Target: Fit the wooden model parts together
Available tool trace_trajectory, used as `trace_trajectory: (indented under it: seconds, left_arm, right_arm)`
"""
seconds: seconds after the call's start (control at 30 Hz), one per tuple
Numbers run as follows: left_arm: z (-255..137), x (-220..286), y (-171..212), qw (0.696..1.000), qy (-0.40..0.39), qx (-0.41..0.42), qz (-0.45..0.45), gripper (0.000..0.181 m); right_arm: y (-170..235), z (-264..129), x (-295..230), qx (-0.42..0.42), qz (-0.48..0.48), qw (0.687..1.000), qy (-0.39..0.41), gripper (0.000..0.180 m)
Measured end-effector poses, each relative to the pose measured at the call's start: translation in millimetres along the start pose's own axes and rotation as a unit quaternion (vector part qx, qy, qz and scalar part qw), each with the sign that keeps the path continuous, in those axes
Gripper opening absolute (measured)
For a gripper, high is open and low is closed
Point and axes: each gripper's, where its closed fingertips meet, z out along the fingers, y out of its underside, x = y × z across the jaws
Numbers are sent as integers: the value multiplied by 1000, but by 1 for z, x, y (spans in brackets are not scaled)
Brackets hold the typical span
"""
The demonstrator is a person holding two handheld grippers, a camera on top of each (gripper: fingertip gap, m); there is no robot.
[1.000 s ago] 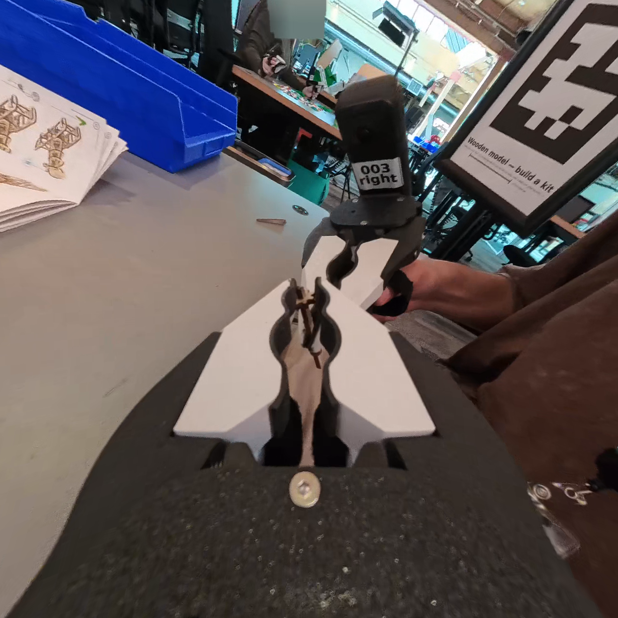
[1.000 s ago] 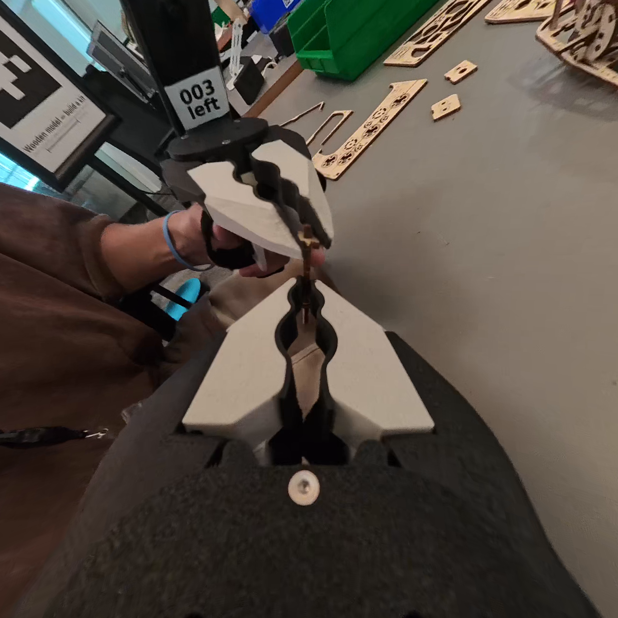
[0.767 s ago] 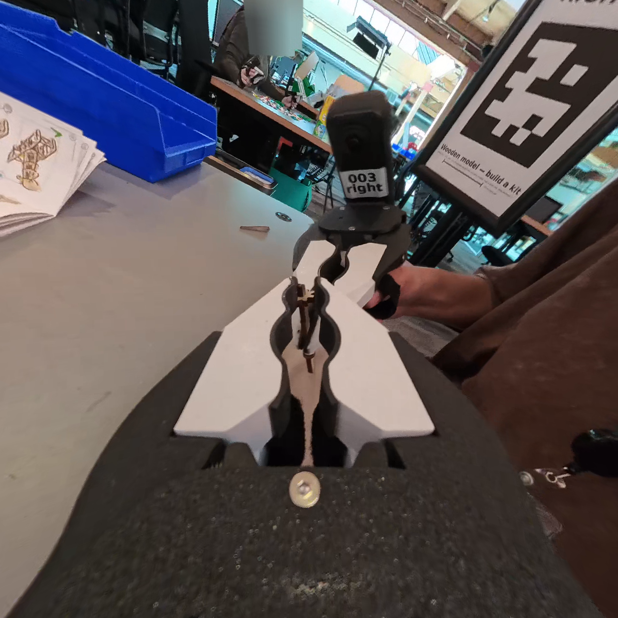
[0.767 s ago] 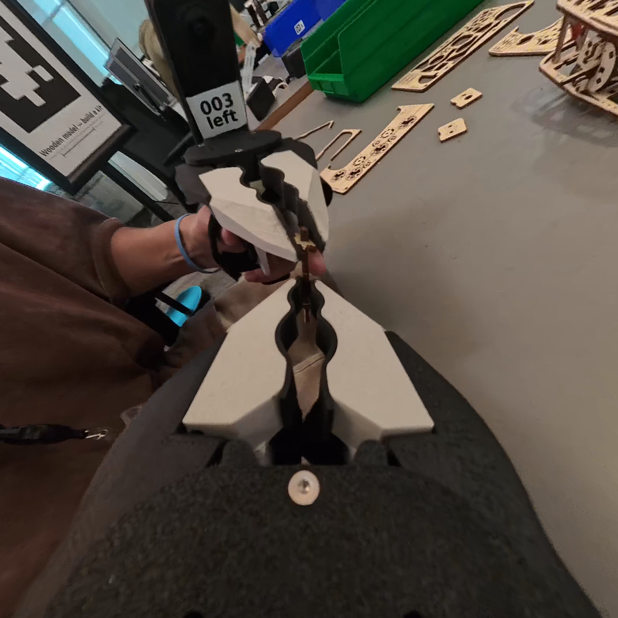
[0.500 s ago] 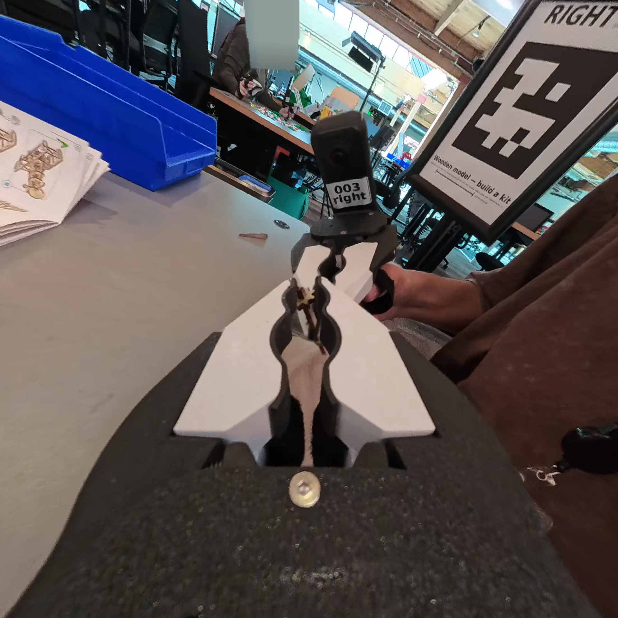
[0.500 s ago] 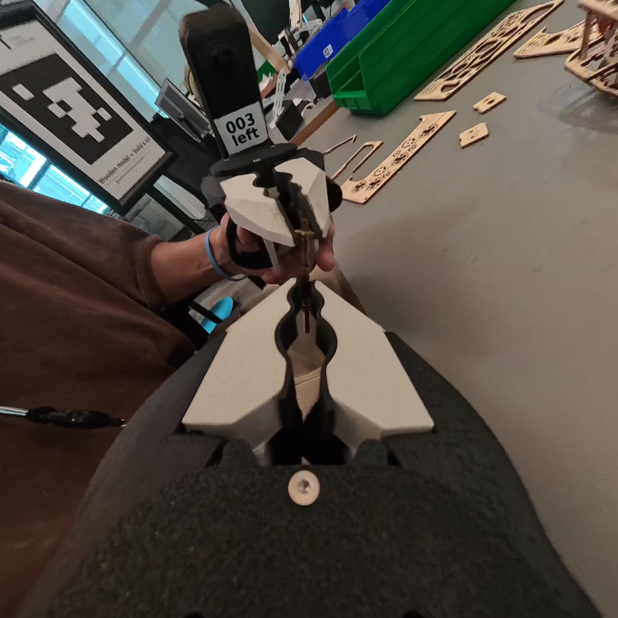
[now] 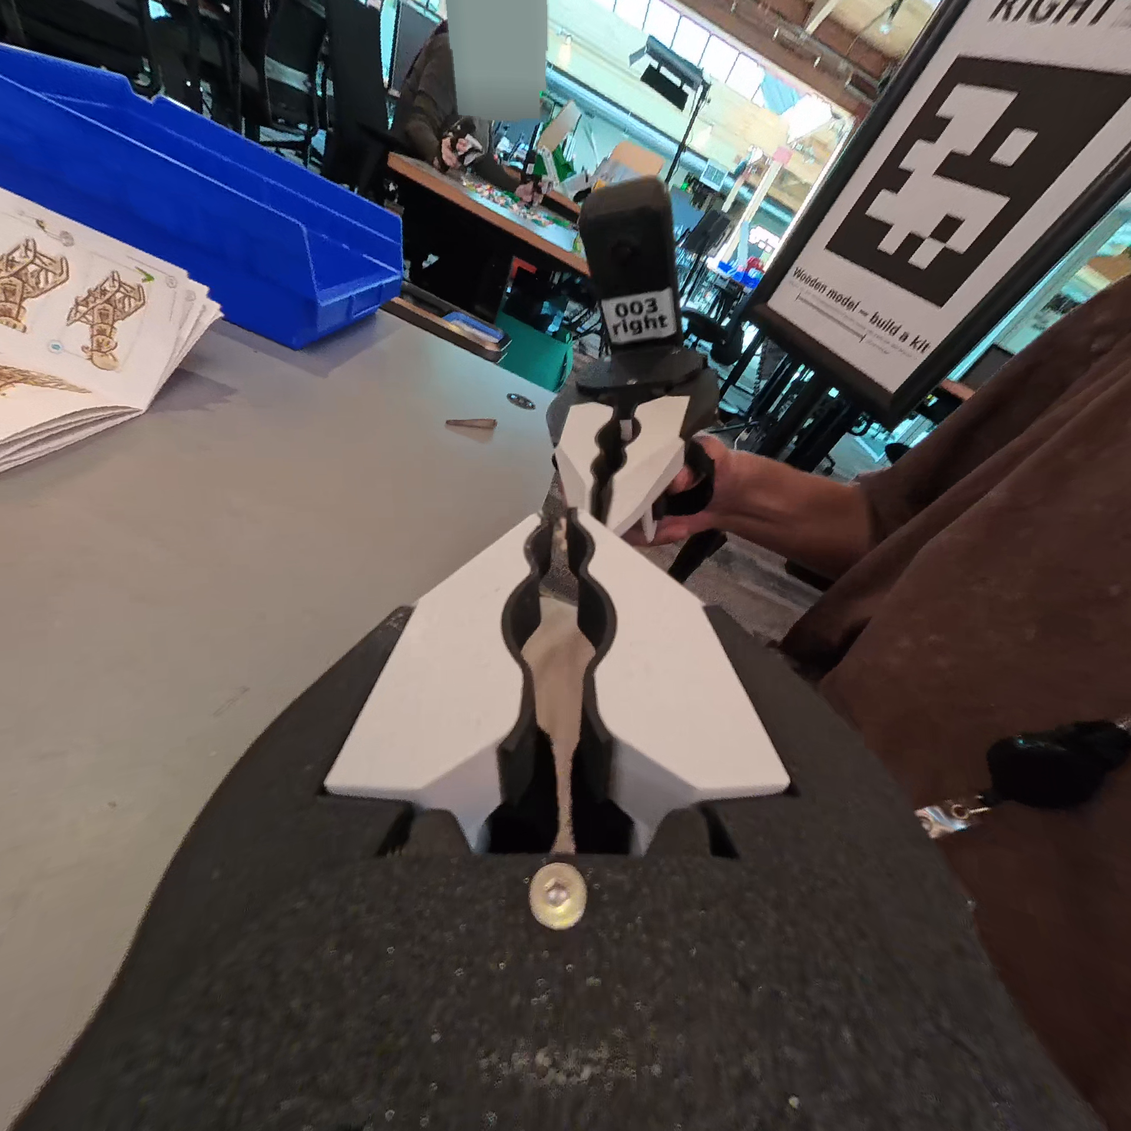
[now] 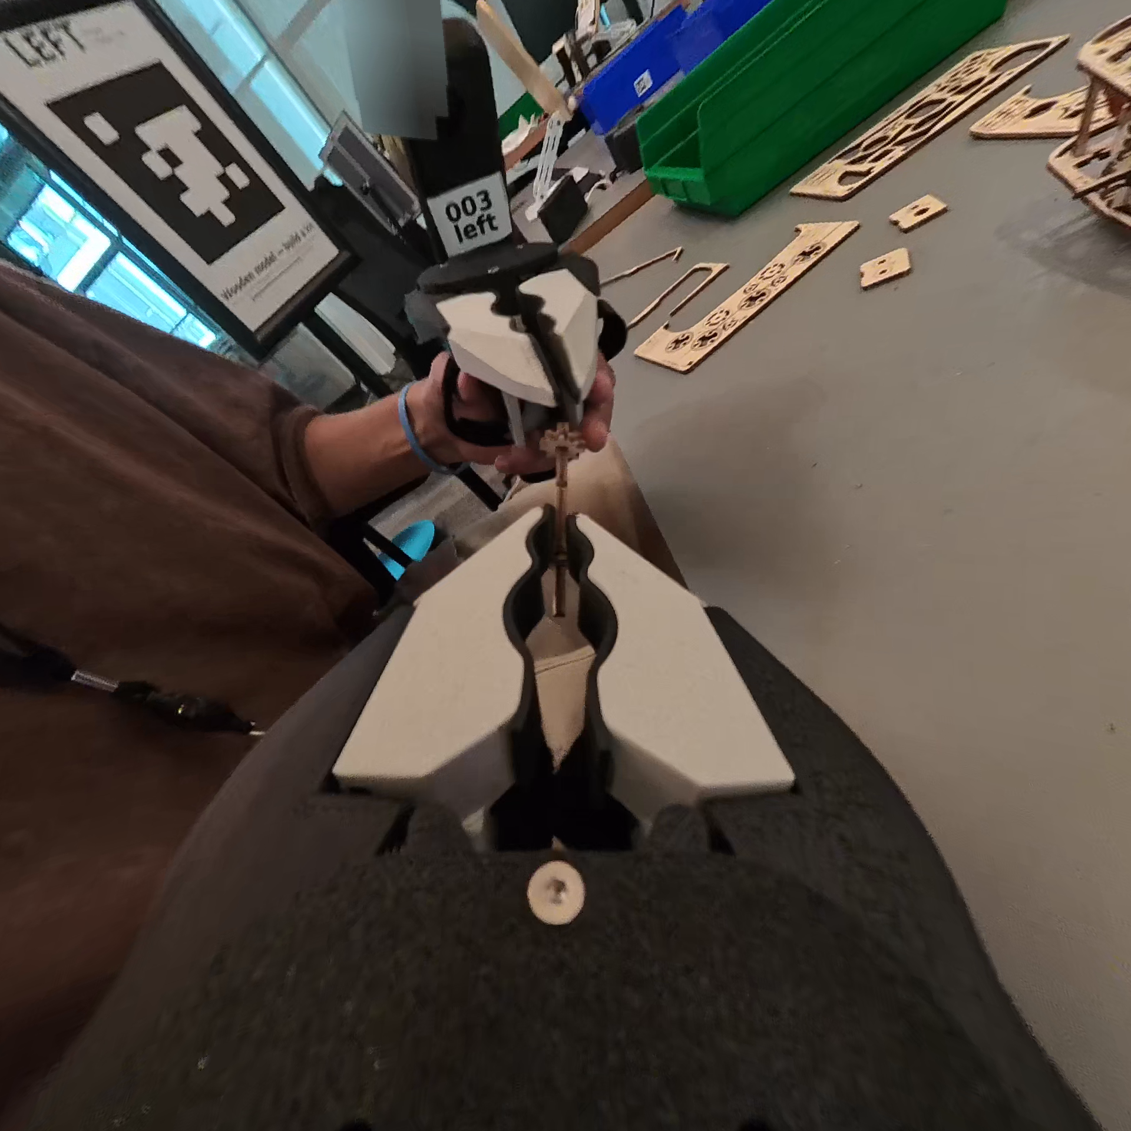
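In the right wrist view my right gripper (image 8: 558, 526) is shut on a thin wooden stick (image 8: 558, 489) that points away from me. A small wooden gear (image 8: 560, 442) sits on the stick's far end, right at the tips of my left gripper (image 8: 570, 421), whose jaws are closed. In the left wrist view my left gripper (image 7: 558, 531) has its jaws almost together. Only a pale blur of the gear (image 7: 558, 540) shows at the tips, and no stick lies between the jaws. The right gripper (image 7: 603, 496) faces it a short way off, held by a hand. Both grippers are off the grey table's edge.
A blue bin (image 7: 214, 202), an instruction booklet (image 7: 92, 318) and a small wood sliver (image 7: 471, 423) lie on the grey table (image 7: 245, 551). A green bin (image 8: 795, 110), punched wooden sheets (image 8: 753, 300), small square pieces (image 8: 918, 211) and a part-built model (image 8: 1101, 153) are to the right. Brown sleeves are close by. Both grippers' tips are close together, under 4 cm apart.
The two grippers have drawn apart. The stick that lay between my left jaws no longer shows there. The gear stays at the left tips on the stick's end.
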Motion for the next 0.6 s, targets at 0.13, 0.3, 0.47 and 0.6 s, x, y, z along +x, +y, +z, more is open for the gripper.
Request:
trace_trajectory:
  seconds: [0.13, 0.3, 0.47, 0.6]
  left_arm:
    - [-1, -17, 4, 998, -53, -17, 8, 4]
    - [-31, -86, 28, 957, -250, -117, 94, 7]
    - [-49, -132, 24, 917, -355, -112, 143, 9]
    - [-41, -152, 22, 927, -353, -79, 102, 10]
  right_arm:
    - [0, -5, 20, 5, -15, 998, 62, 2]
    - [-19, -58, 88, 63, -41, 967, 242, 2]
    - [-39, -99, 137, 53, -152, 900, 404, 1]
    - [-38, -86, 168, -27, -194, 885, 423, 1]
